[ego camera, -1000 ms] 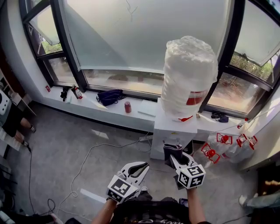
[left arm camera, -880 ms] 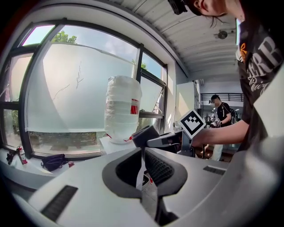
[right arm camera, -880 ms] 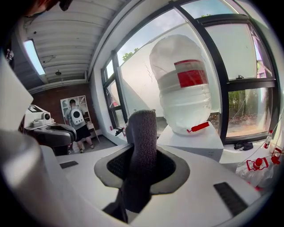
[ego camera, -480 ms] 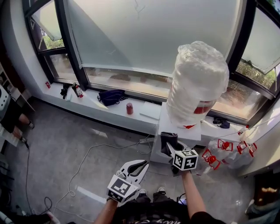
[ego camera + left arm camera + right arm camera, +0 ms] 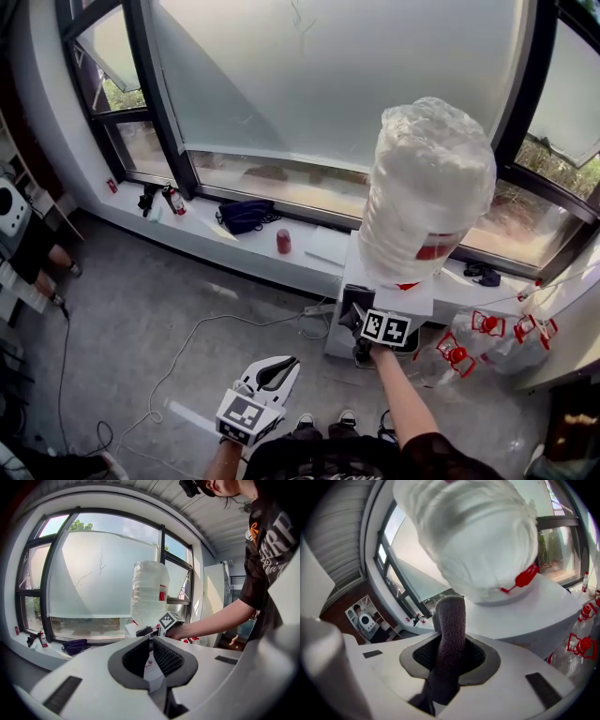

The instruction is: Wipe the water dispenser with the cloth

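Note:
The white water dispenser (image 5: 375, 286) stands against the windowsill, with a large plastic-wrapped bottle (image 5: 427, 187) on top. My right gripper (image 5: 354, 307) is shut on a dark grey cloth (image 5: 450, 620) and reaches to the dispenser's front upper edge, just under the bottle. In the right gripper view the cloth sticks up between the jaws, the white dispenser top (image 5: 534, 611) and bottle (image 5: 473, 536) close behind it. My left gripper (image 5: 272, 372) hangs low over the floor, well short of the dispenser, jaws together and holding nothing. The left gripper view shows the bottle (image 5: 150, 592) ahead.
A dark bag (image 5: 246, 214), a red can (image 5: 283, 241) and small bottles (image 5: 173, 200) lie on the windowsill (image 5: 216, 239). Empty jugs with red handles (image 5: 497, 328) sit right of the dispenser. A white cable (image 5: 202, 328) runs across the floor. A person (image 5: 28, 244) is at far left.
My right gripper has carried the cloth forward to the dispenser's front upper edge. The left gripper has dropped lower and nearer my body.

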